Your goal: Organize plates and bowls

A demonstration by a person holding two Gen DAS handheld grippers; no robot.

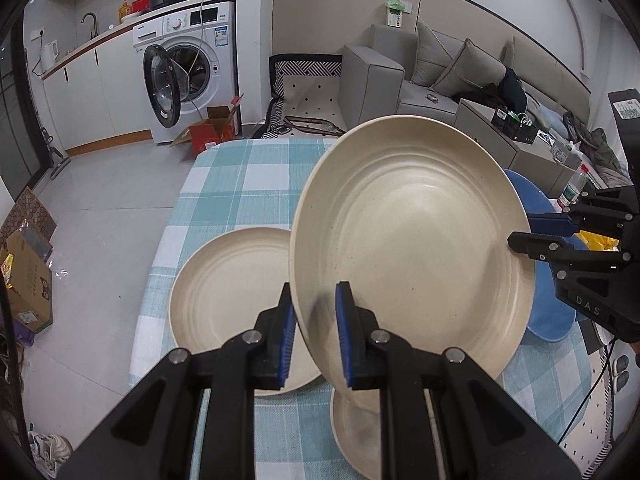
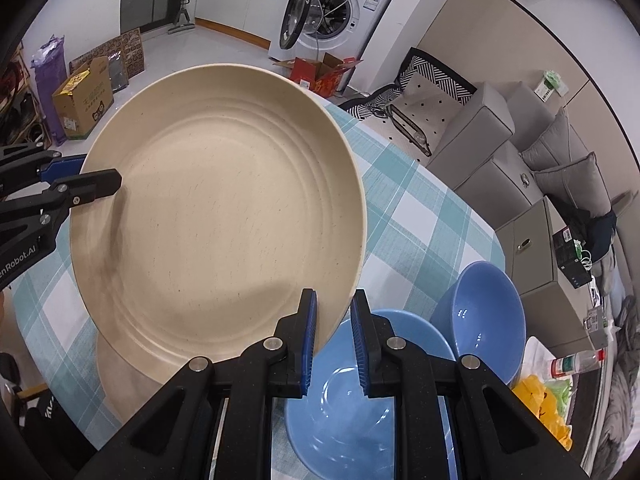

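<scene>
The checked table [image 1: 224,184] fills the floor of the shot, and above it the lifted cream plate [image 1: 412,240] hangs tilted, clear of the cloth and held at two opposite edges. To the left of it in the left wrist view a second cream plate [image 1: 224,300] lies flat on the cloth, and a third cream dish [image 1: 352,432] peeks out beneath the lifted one. Over on the right side, two blue bowls sit together: the near blue bowl [image 2: 340,400] directly under the right gripper, the far blue bowl [image 2: 488,312] leaning against it.

My read: this is a carry, with the flat plate the likely landing spot. To do it well, both hands should travel as one so the rim isn't twisted, the plate should level out before it comes down, and it should settle centred, rim over rim, before either grip lets go. A one-sided release would let it swing.

Now the hands. The left gripper [image 1: 316,336] is clamped on the plate's near rim, blue pads either side of the edge, pointing steeply downward across the table. The right gripper [image 2: 334,336] does the same from the opposite side, pinching the rim with its pads, angled down over the near blue bowl; in the left view it reaches in from the right edge.
</scene>
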